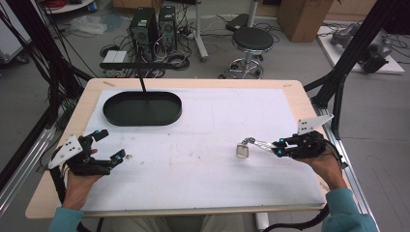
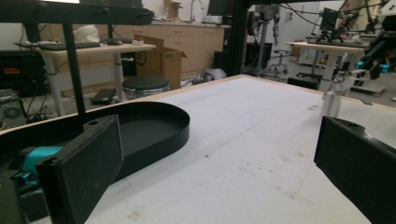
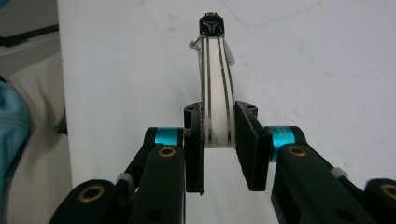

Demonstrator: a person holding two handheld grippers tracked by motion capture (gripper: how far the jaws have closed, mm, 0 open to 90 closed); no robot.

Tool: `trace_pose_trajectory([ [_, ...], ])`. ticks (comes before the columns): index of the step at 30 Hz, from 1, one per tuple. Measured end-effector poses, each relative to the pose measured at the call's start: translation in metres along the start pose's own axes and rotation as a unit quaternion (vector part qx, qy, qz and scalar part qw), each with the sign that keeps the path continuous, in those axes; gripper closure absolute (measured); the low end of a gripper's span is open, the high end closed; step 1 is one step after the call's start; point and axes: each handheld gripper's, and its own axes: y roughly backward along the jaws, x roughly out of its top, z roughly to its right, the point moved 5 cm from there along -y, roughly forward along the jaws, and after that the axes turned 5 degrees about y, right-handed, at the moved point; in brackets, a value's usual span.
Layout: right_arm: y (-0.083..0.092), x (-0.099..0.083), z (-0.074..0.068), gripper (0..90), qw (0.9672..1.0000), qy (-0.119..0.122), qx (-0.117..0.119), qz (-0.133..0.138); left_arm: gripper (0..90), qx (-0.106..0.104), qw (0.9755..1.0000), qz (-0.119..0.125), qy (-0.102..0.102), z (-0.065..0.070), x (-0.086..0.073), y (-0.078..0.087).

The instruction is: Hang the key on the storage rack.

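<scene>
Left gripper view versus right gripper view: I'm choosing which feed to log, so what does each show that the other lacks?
Left gripper view: the black oval tray, a round stool, and its own hand-held gripper standing open.

Right gripper view: the right hand-held gripper clamped on a white razor handle with dark stripes.

Both: the white table mat.

a tray, a razor and two grippers on a table mat

the tray [image 1: 142,108] sits at the mat's [image 1: 203,145] far left; the left gripper [image 1: 110,145] lies near-left, before the tray; the right gripper [image 1: 278,147] at right holds the razor [image 1: 247,147], its head on the mat.
</scene>
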Motion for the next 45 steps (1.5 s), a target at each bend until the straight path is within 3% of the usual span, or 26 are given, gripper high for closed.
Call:
trace_pose_trajectory([
  [1,-0.001,0.007,-0.002,74.7,0.9999,0.004,0.007,0.015,1.7,-0.004,1.0,-0.005,-0.005,0.001,0.003,-0.001],
  [5,-0.004,0.018,-0.005,74.6,0.9992,0.014,0.013,0.034,1.7,-0.015,0.9996,-0.014,-0.02,0.005,0.014,-0.007],
  [11,-0.011,0.036,-0.011,74.6,0.9974,0.03,0.023,0.061,1.7,-0.038,0.9987,-0.024,-0.026,0.01,0.028,-0.016],
  [18,-0.025,0.067,-0.018,74.5,0.9939,0.053,0.046,0.085,1.7,-0.087,0.9944,-0.049,-0.032,0.022,0.038,-0.03],
  [23,-0.04,0.093,-0.023,74.5,0.9909,0.075,0.065,0.091,1.7,-0.126,0.9895,-0.064,-0.031,0.031,0.047,-0.042],
  [32,-0.063,0.122,-0.031,74.5,0.9868,0.102,0.087,0.09,1.7,-0.166,0.9812,-0.089,-0.043,0.045,0.06,-0.064],
  [33,-0.065,0.123,-0.032,74.5,0.9866,0.102,0.09,0.091,1.7,-0.179,0.9787,-0.094,-0.038,0.047,0.063,-0.068],
  [36,-0.07,0.128,-0.034,74.5,0.986,0.102,0.101,0.085,1.7,-0.187,0.9768,-0.098,-0.035,0.05,0.067,-0.072],
  [39,-0.076,0.13,-0.035,74.6,0.9855,0.1,0.109,0.083,1.7,-0.198,0.9725,-0.113,-0.045,0.055,0.074,-0.081],
  [40,-0.076,0.13,-0.035,74.6,0.9855,0.1,0.109,0.083,1.7,-0.198,0.9725,-0.113,-0.045,0.055,0.074,-0.081],
  [43,-0.082,0.132,-0.038,74.6,0.9845,0.104,0.118,0.077,1.7,-0.209,0.9687,-0.123,-0.055,0.061,0.079,-0.087],
  [45,-0.085,0.133,-0.038,74.6,0.9843,0.106,0.118,0.077,2.4,-0.22,0.9647,-0.13,-0.063,0.064,0.082,-0.092],
])
